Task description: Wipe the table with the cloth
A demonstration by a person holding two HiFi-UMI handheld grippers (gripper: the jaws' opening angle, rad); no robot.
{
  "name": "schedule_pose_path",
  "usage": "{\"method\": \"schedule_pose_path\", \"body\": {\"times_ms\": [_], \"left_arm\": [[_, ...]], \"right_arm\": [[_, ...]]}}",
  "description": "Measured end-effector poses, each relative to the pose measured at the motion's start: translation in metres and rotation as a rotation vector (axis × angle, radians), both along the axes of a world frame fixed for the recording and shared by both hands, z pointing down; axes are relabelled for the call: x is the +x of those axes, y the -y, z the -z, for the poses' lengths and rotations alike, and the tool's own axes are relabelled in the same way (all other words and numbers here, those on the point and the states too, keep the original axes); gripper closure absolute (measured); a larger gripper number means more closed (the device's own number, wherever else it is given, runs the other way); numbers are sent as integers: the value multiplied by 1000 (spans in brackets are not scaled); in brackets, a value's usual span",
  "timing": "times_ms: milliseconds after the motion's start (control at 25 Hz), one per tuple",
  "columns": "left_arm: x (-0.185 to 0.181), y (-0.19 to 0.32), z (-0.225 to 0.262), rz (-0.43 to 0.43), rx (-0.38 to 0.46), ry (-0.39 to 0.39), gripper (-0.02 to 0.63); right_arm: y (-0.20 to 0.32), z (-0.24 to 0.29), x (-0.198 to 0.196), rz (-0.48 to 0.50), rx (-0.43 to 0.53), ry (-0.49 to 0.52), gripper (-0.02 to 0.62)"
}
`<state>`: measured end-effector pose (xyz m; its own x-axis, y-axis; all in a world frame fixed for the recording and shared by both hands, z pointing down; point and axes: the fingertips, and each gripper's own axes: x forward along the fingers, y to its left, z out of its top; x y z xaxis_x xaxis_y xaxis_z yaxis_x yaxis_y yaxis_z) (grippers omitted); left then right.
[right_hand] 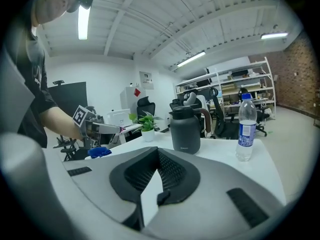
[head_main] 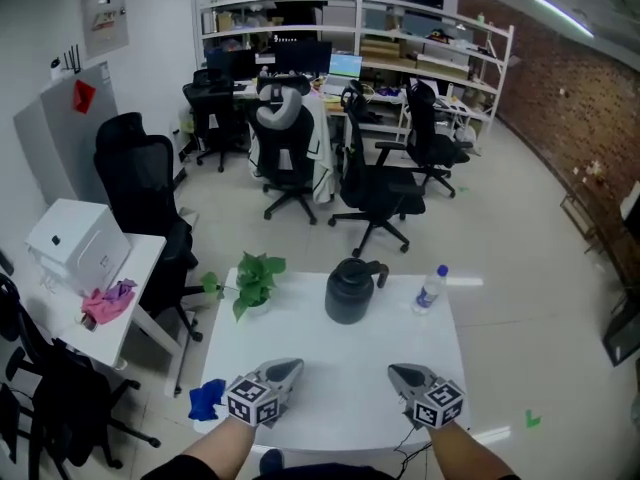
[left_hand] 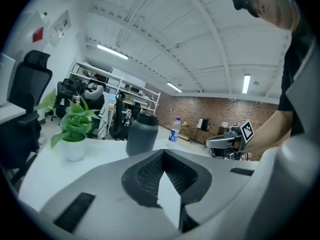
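A crumpled blue cloth lies at the front left edge of the white table; it also shows in the right gripper view as the cloth. My left gripper hovers over the table just right of the cloth, shut and holding nothing; its jaws meet in the left gripper view. My right gripper is at the front right of the table, apart from the cloth, shut and empty, with its tips together.
On the far half of the table stand a potted plant, a black jug and a water bottle. A side table at the left carries a white box and a pink rag. Office chairs stand beyond.
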<state>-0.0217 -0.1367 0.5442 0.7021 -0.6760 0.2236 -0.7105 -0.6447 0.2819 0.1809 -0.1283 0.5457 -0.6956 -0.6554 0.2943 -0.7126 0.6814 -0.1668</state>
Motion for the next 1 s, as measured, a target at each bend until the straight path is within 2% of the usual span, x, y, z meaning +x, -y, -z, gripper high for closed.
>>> {"method": "schedule_pose_path", "body": {"times_ms": [160,320,560,1000], "left_arm": [[42,10,-20,-49,-38,-25,604],[63,18,-32,-65,-42,12,604],[65,25,-43,-50,-42,70,604],[59,29,-47,-36,-42,115,604]], "right_arm": [[8,-3,-13,20,5,4,584],[15,-8,-26,34,-2,5,586],[24,-20,-25,27,-29,-14,588],[32,-23,-29,51,-33,-35,588]]}}
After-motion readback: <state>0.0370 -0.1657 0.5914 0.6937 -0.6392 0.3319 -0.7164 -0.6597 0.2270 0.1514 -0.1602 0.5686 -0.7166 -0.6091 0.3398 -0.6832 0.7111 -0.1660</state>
